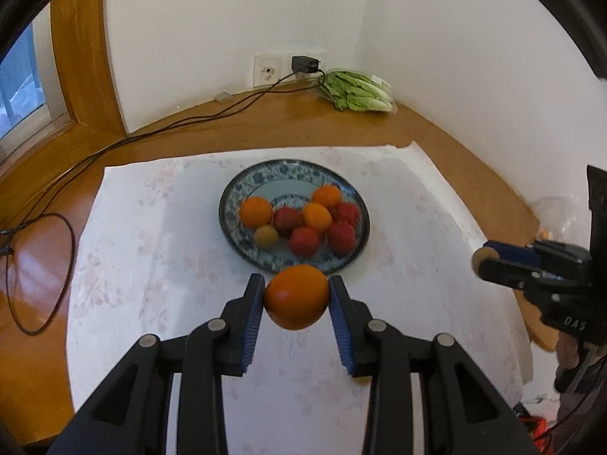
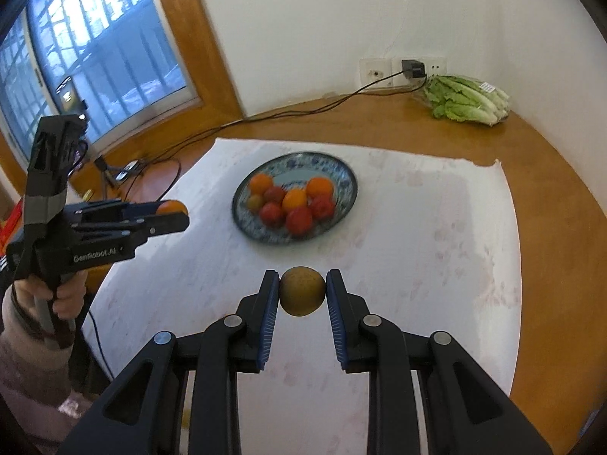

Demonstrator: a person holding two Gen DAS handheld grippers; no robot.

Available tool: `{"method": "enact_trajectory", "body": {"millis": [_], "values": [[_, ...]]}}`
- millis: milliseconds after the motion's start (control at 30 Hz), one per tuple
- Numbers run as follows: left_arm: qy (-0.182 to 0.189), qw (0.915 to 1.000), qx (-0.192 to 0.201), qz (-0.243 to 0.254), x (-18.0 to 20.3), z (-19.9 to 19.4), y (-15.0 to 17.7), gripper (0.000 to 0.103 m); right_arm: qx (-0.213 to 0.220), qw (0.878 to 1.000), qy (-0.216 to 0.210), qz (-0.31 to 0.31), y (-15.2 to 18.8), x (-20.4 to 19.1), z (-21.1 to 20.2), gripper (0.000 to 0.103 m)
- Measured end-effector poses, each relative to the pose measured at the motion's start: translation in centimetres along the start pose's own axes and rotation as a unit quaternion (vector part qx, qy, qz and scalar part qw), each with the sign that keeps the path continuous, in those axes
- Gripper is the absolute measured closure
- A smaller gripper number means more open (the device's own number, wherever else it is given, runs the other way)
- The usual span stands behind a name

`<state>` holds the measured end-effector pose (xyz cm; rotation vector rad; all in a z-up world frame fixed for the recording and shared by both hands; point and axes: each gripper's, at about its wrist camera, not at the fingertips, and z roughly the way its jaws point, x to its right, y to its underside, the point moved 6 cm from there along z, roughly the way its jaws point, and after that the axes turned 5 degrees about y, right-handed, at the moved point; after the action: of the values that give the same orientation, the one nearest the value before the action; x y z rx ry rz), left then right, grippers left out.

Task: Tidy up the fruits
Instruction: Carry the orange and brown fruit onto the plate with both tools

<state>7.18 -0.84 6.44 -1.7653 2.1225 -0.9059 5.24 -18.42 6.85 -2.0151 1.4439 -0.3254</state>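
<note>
Readable in white on the black body of the left gripper [image 2: 172, 215], seen from the right wrist view: "GenRobot.AI", slightly soft but legible. On the black body of the right gripper [image 1: 483, 259], seen from the left wrist view: a few pale characters, roughly "DAS", blurred and not certain. On the clear wrapper of the lettuce [image 2: 468, 100]: a small white label with dark print, too small to read. Likewise unreadable in the left wrist view of the lettuce wrapper. No other text, number or sign legible anywhere.
</note>
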Motion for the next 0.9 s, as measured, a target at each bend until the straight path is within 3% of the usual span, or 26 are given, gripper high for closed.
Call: {"method": "enact_trajectory", "body": {"millis": [467, 900], "values": [[-0.005, 0.9996, 0.021, -0.017, -0.7, 5.6, -4.8, 0.067, 0.025, 0.999, 0.014, 0.019, -4.8, 0.4, 5.5, 0.076], [-0.011, 0.9992, 0.008, -0.037, -2.5, 11.9, -6.5, 0.067, 0.019, 0.999, 0.031, 0.035, -5.5, 1.7, 9.1, 0.076]]}}
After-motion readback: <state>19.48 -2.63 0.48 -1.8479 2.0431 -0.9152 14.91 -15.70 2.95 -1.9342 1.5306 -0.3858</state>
